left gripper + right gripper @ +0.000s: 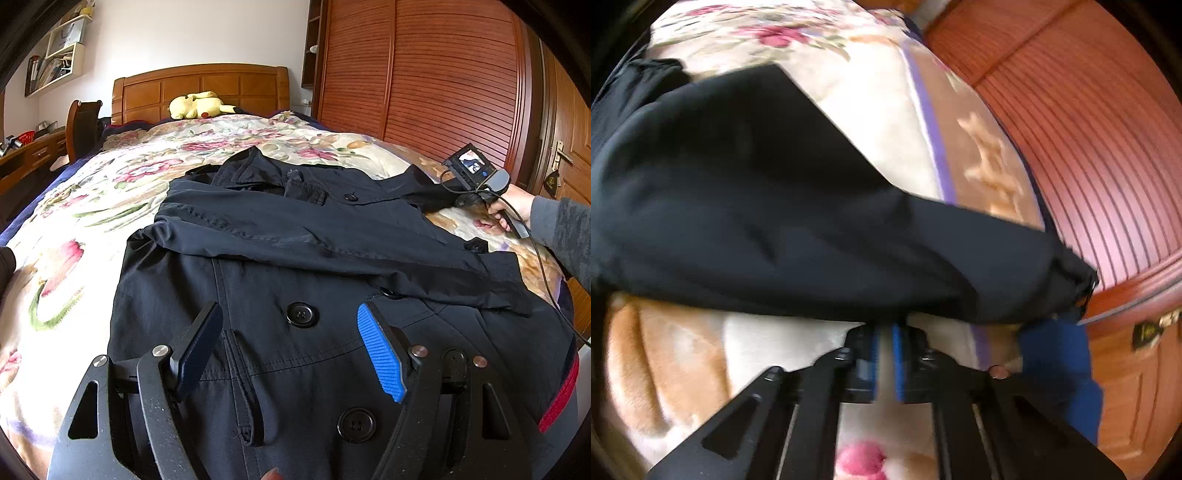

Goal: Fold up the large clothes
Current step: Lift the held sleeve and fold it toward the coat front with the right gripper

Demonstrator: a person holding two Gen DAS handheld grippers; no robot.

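A dark navy coat [295,236] lies front up across the floral bedspread [74,229], with one sleeve folded over its chest. My left gripper [290,308] hovers open over the lower front, a large button [302,314] showing between its fingers. At the right, a hand holds my right gripper [476,192] at the end of the other sleeve [424,188]. In the right wrist view that sleeve [812,221] stretches across the bed. My right gripper [886,326] is shut, its blue pads pinching the sleeve's lower edge. The picture is blurred.
A yellow plush toy [197,105] rests against the wooden headboard [199,88]. A slatted wooden wardrobe [424,74] and a door [569,147] stand to the right of the bed. A desk [33,151] and chair [83,125] are on the left.
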